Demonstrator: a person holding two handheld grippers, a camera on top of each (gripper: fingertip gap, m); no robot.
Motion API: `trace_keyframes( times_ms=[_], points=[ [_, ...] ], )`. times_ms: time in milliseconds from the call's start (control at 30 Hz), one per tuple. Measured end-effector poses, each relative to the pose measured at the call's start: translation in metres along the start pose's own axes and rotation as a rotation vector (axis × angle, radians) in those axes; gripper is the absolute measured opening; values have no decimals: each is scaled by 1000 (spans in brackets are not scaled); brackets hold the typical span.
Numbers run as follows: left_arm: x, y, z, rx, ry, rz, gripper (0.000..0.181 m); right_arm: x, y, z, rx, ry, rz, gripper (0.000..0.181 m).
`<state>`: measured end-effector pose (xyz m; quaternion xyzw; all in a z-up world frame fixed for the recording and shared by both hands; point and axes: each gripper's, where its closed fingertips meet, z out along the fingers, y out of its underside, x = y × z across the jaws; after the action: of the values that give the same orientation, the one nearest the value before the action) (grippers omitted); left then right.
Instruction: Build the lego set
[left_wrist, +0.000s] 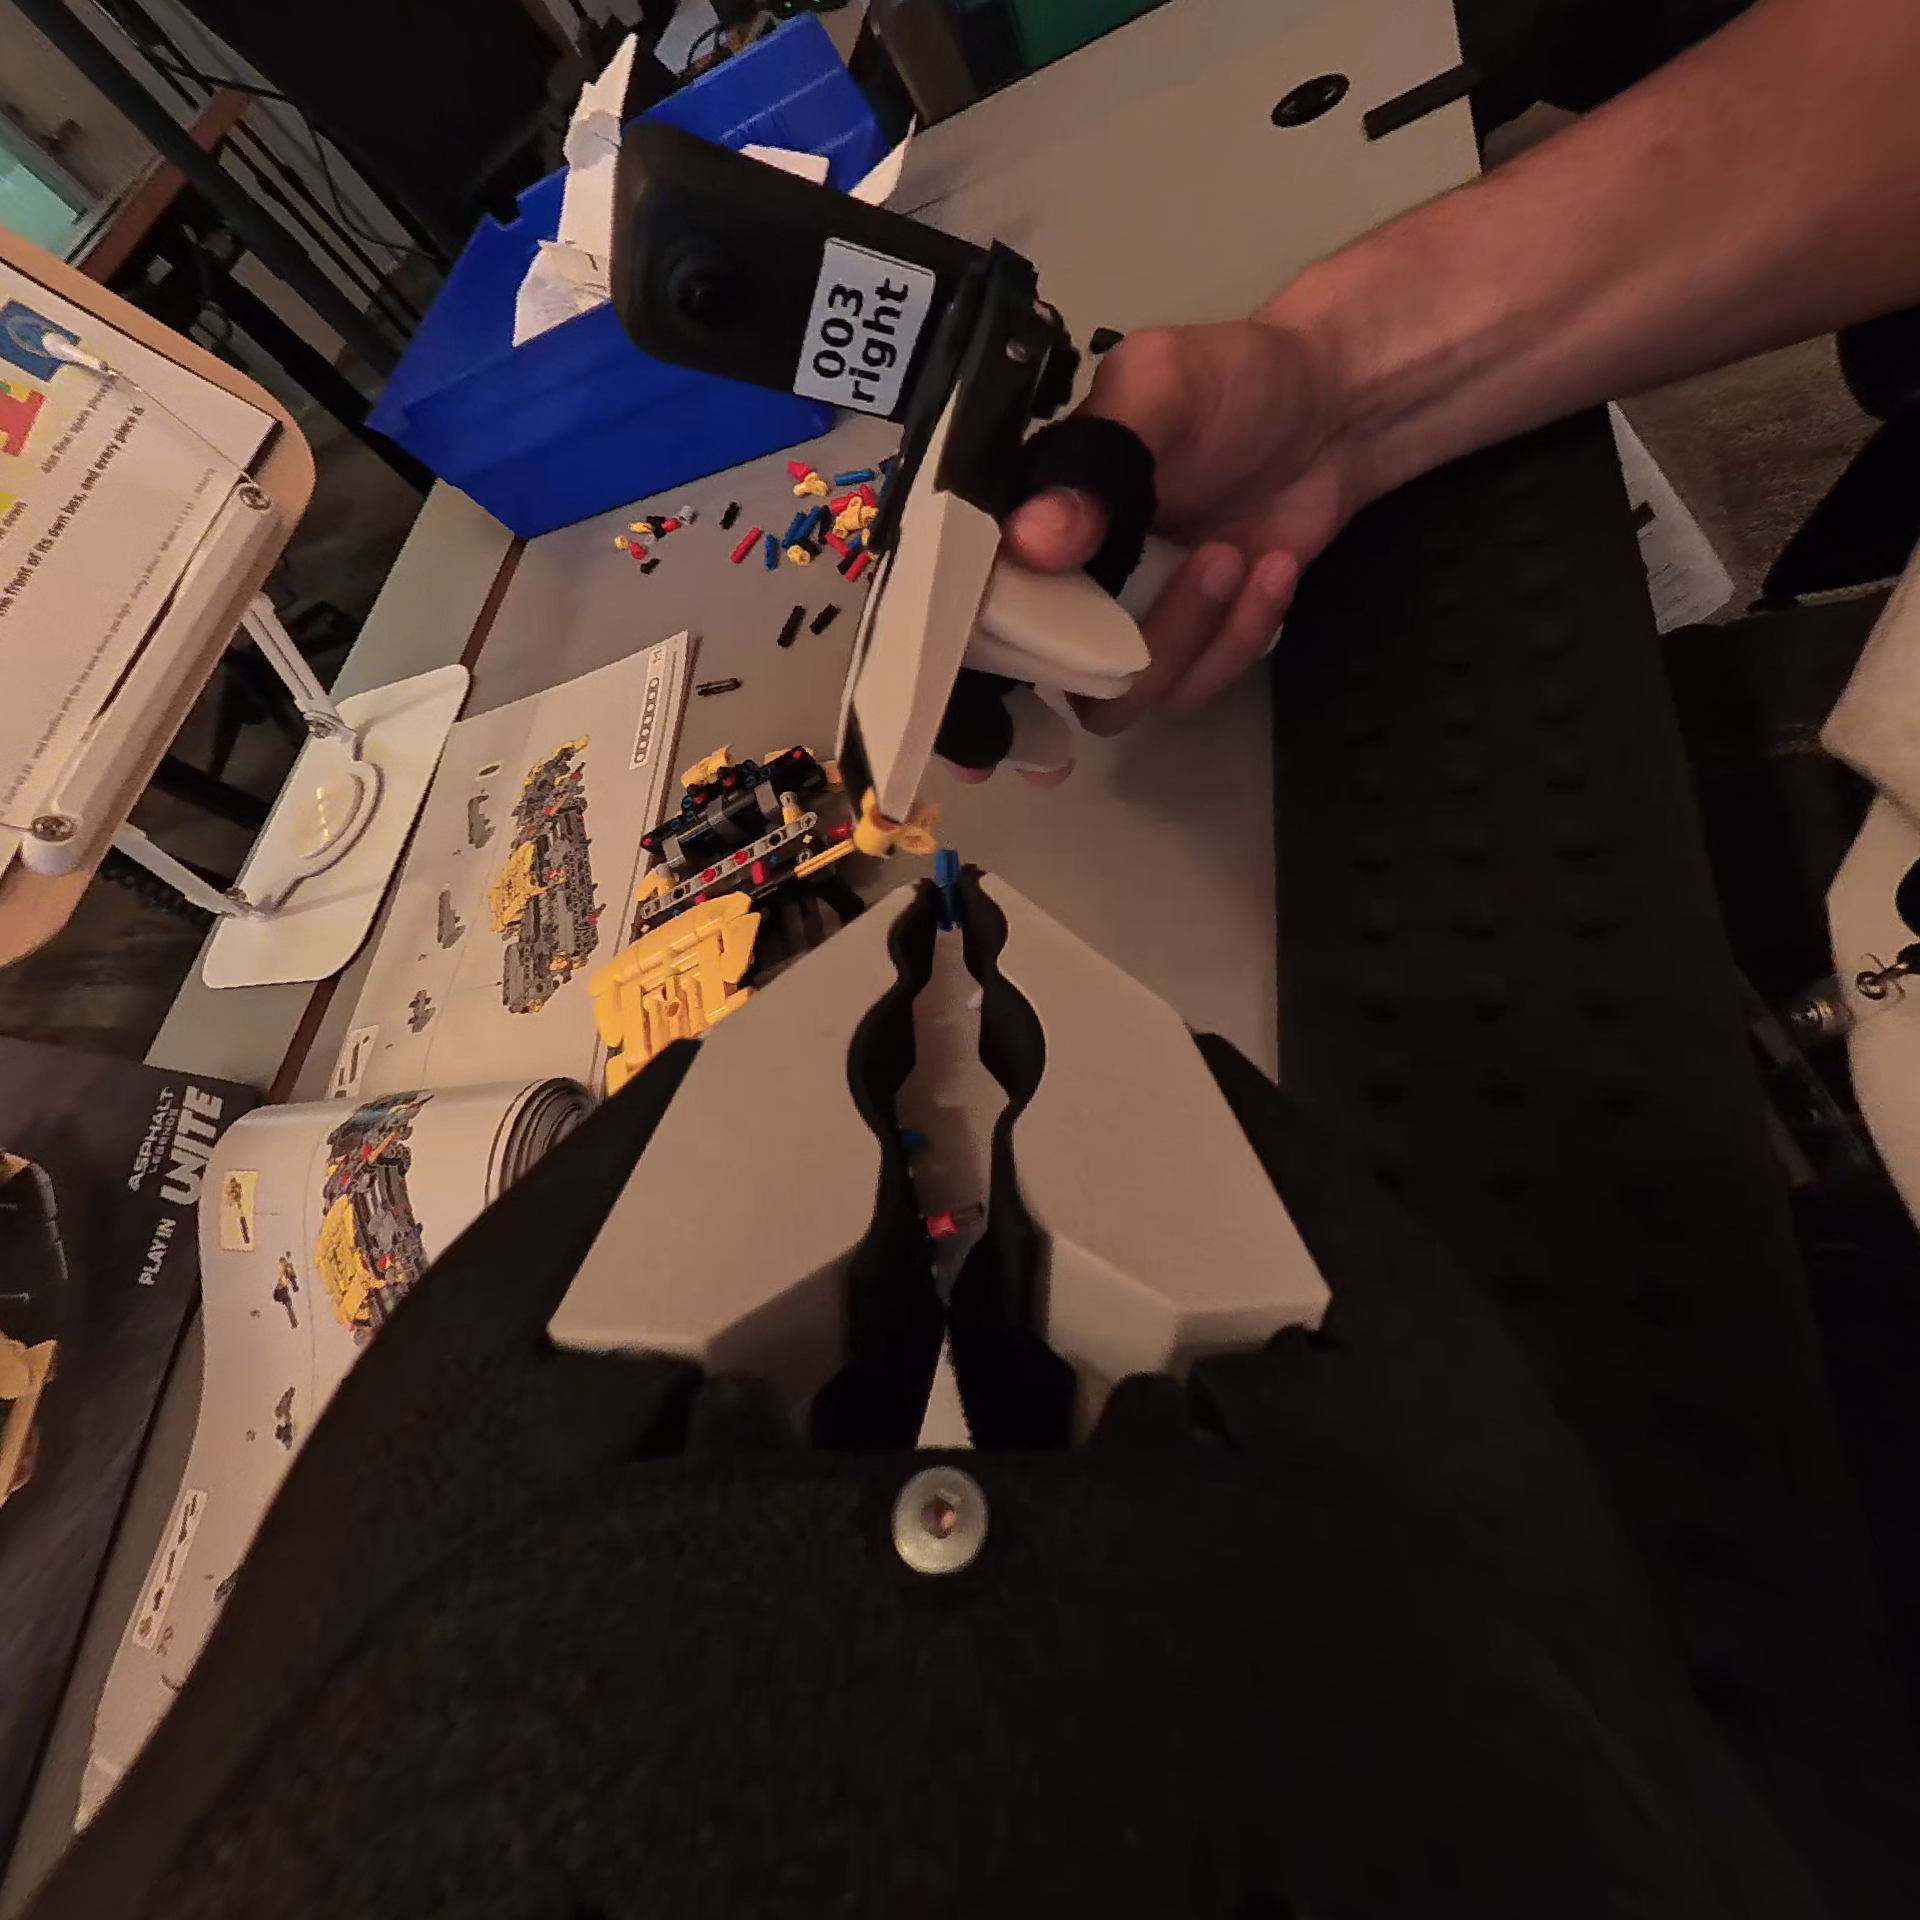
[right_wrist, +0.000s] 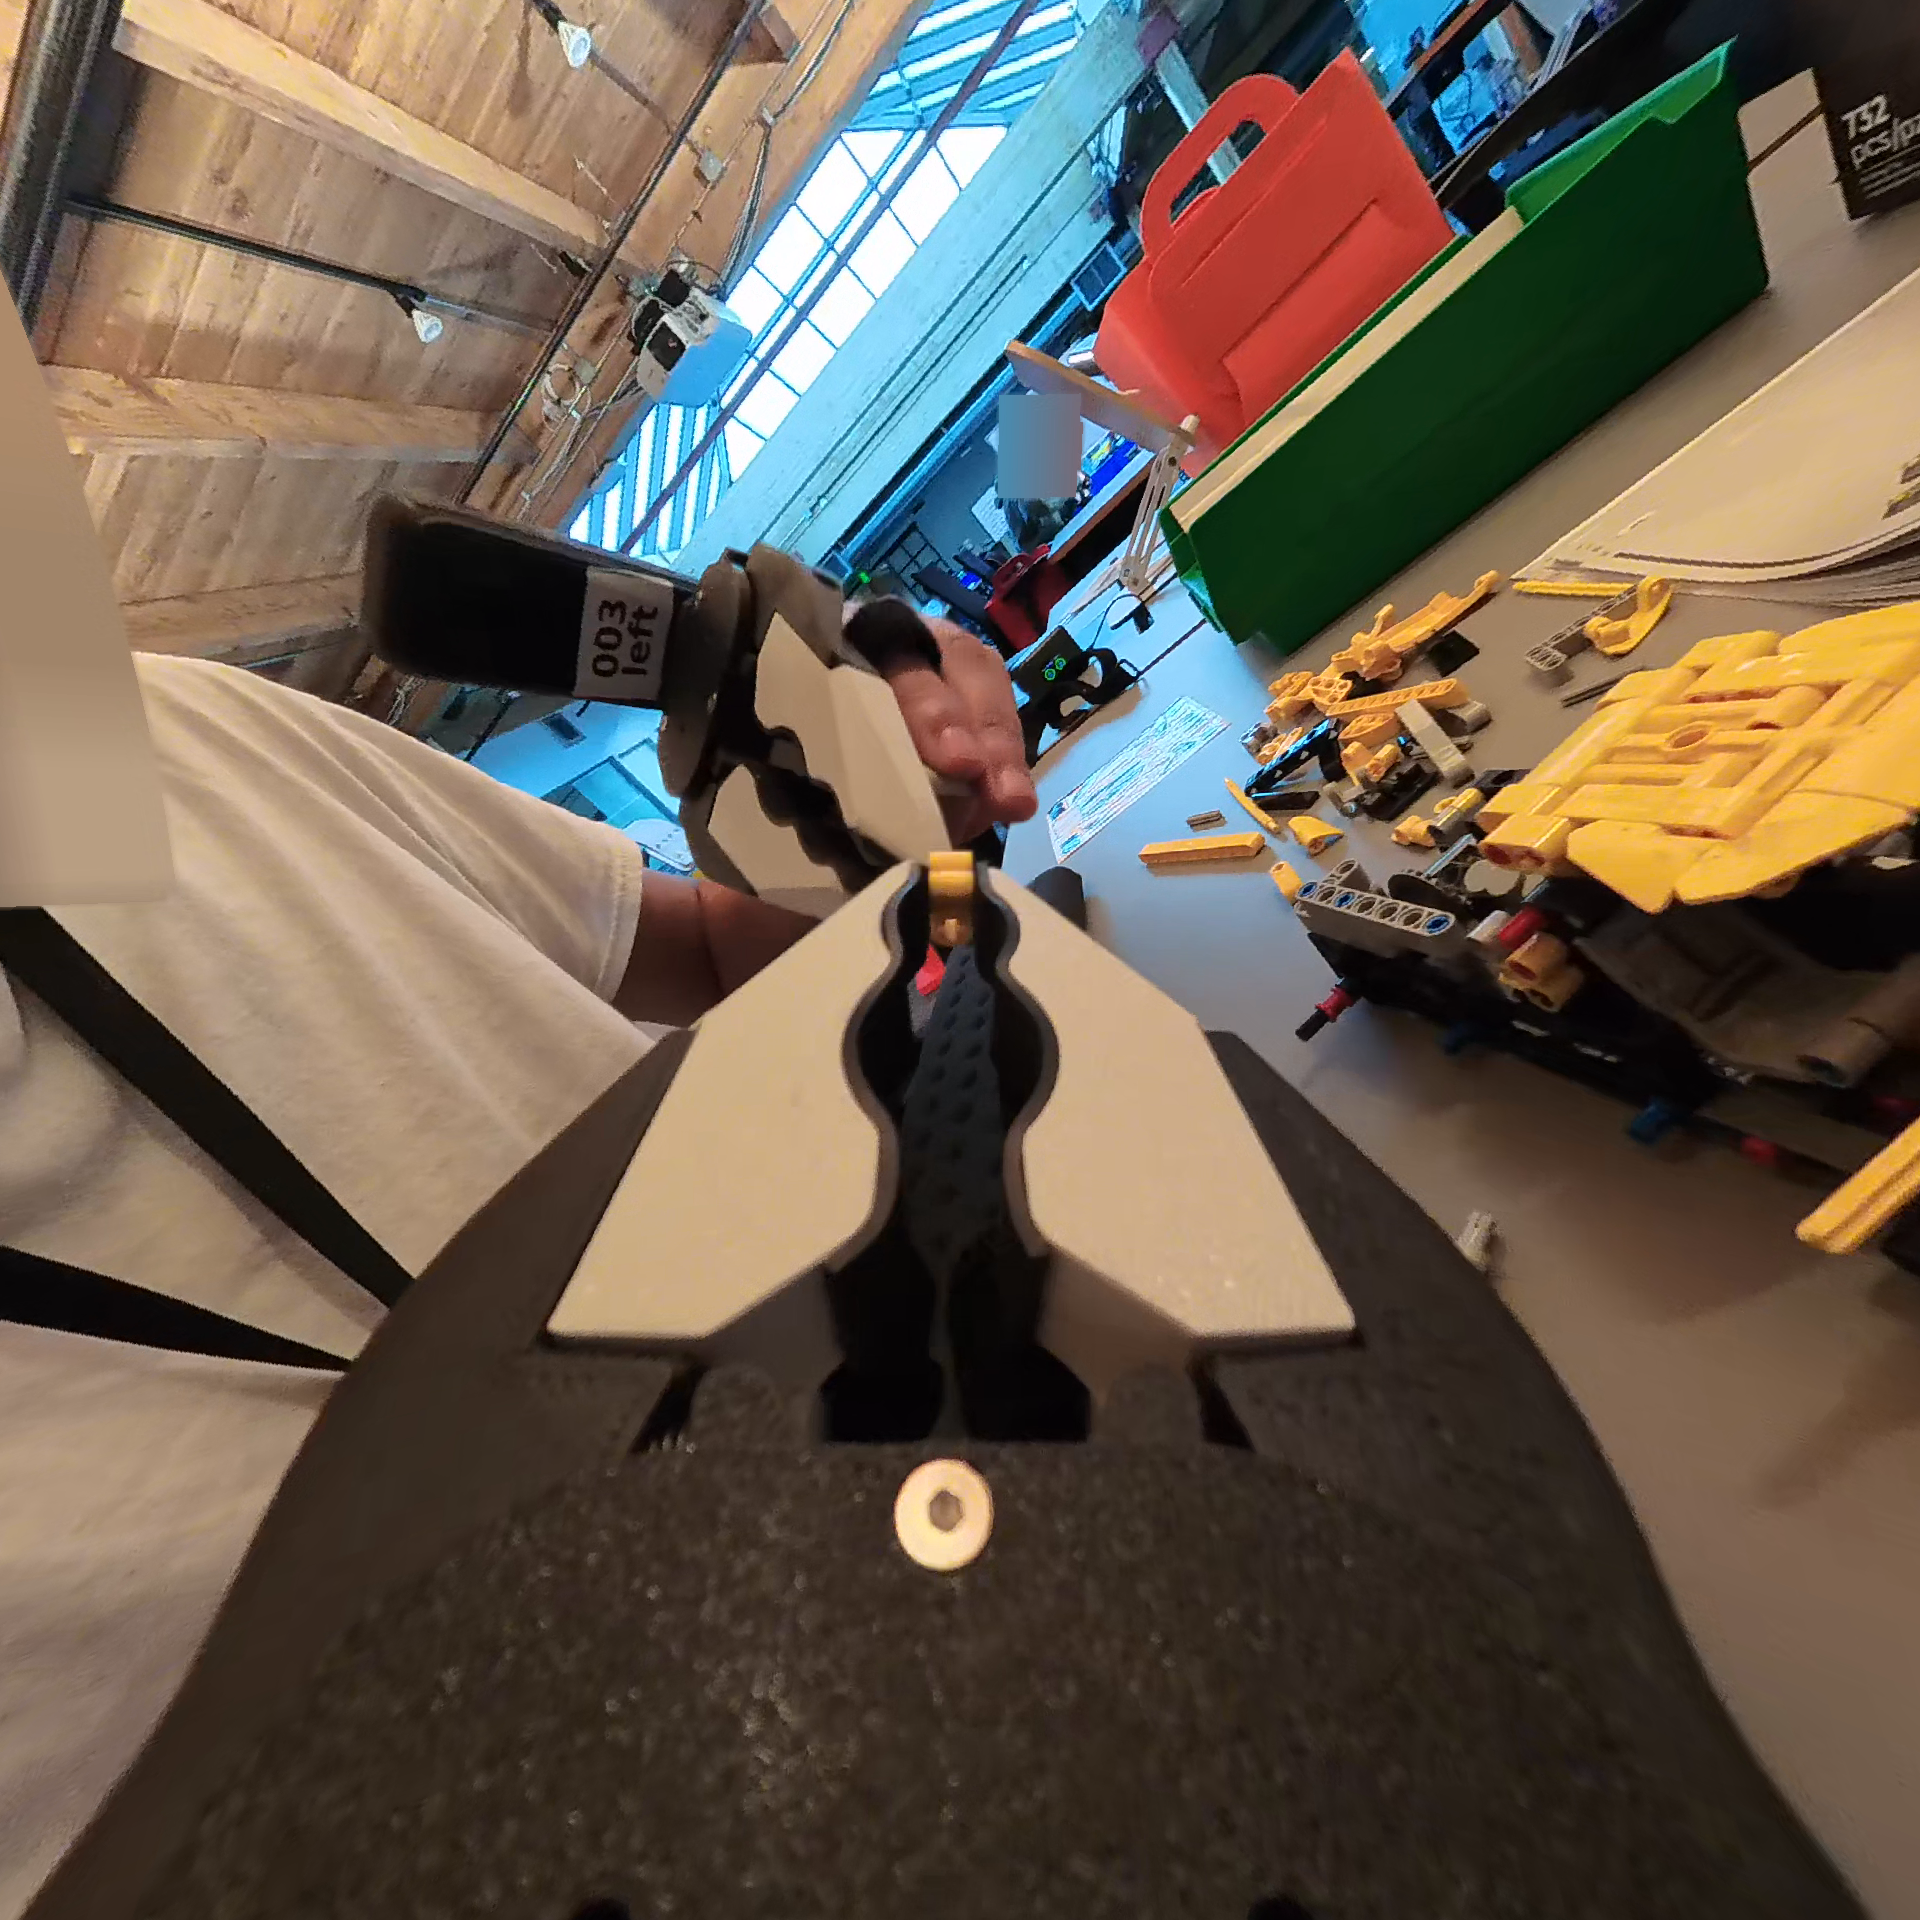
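My left gripper (left_wrist: 948, 894) is shut on a small blue pin (left_wrist: 947, 876) that sticks out past its tips. My right gripper (right_wrist: 948, 883) is shut on a small yellow connector piece (right_wrist: 950, 885). In the left wrist view the right gripper (left_wrist: 888, 821) hangs just above and left of the blue pin, with the yellow connector (left_wrist: 896, 828) at its tip, a short gap apart. In the right wrist view the left gripper (right_wrist: 883, 842) sits close behind the yellow connector. The half-built yellow and black car (left_wrist: 717, 873) lies on the table to the left; it also shows in the right wrist view (right_wrist: 1662, 831).
Open instruction booklets (left_wrist: 540, 862) lie left of the car. Several loose small pins (left_wrist: 810, 520) lie at the back near a blue bin (left_wrist: 623, 374). A green bin (right_wrist: 1475, 395), a red bag (right_wrist: 1268, 260) and several loose yellow parts (right_wrist: 1371, 707) lie behind. A black dotted mat (left_wrist: 1475, 935) lies to the right. The grippers are tip to tip, or close to it.
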<state>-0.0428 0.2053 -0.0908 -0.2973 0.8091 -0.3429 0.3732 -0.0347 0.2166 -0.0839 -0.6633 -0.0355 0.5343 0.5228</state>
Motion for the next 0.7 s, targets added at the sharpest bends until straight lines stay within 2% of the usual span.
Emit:
trace_keyframes(
  times_ms=[433, 700],
  points=[
    [3, 3, 0, -1, 77, -101, 4, -2, 9, 4, -60, 14, -72, 7],
    [7, 0, -3, 10, 226, -242, 4, -7, 10, 5, -69, 36, -191, 7]
  ],
)
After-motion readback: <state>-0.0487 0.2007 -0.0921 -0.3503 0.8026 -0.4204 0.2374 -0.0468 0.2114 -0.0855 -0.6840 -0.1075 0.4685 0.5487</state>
